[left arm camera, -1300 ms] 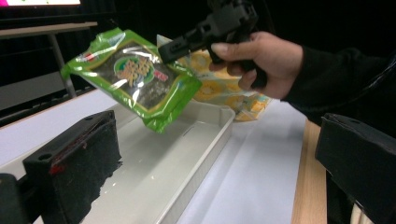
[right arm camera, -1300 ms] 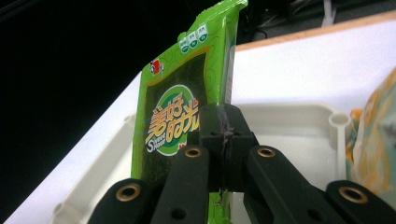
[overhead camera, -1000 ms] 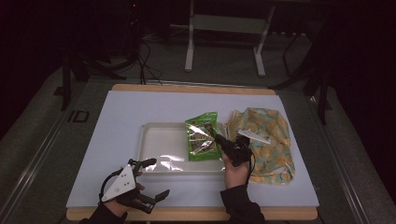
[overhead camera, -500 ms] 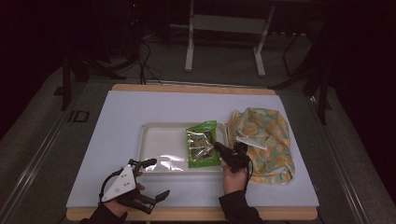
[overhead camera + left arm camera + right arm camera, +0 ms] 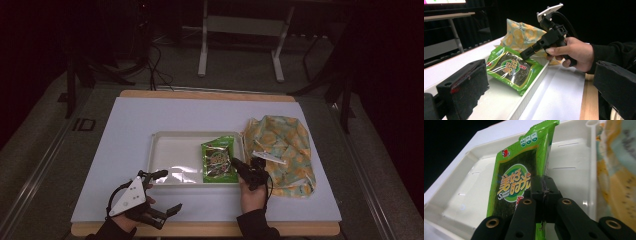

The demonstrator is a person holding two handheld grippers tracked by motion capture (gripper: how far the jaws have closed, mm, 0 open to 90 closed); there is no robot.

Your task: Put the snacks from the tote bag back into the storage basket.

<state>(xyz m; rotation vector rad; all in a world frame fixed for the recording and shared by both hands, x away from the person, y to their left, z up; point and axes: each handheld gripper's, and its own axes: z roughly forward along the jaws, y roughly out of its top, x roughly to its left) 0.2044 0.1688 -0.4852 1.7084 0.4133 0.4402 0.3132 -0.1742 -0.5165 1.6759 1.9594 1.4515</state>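
A green seaweed snack packet [image 5: 218, 161] lies in the right end of a white tray [image 5: 170, 136]. My right gripper [image 5: 236, 163] is shut on the packet's right edge. In the right gripper view the closed jaws [image 5: 544, 182] pinch the packet [image 5: 515, 180] over the tray [image 5: 471, 172]. In the left gripper view the packet [image 5: 510, 67] lies tilted, its gripped edge up by the tray's rim [image 5: 534, 82], and the right gripper [image 5: 526, 53] is held by a hand. My left gripper [image 5: 170, 191] rests open near the table's front left, with nothing between its jaws [image 5: 539, 75].
A crumpled yellow and teal patterned bag [image 5: 282, 150] lies right of the tray, close to the right hand. The white mat [image 5: 125, 120] covers the table, with a wooden edge [image 5: 200, 229] at the front. Stands and cables are on the floor beyond.
The right gripper has drawn the packet a little toward the near side of the tray and lowered it. The left gripper has stayed put.
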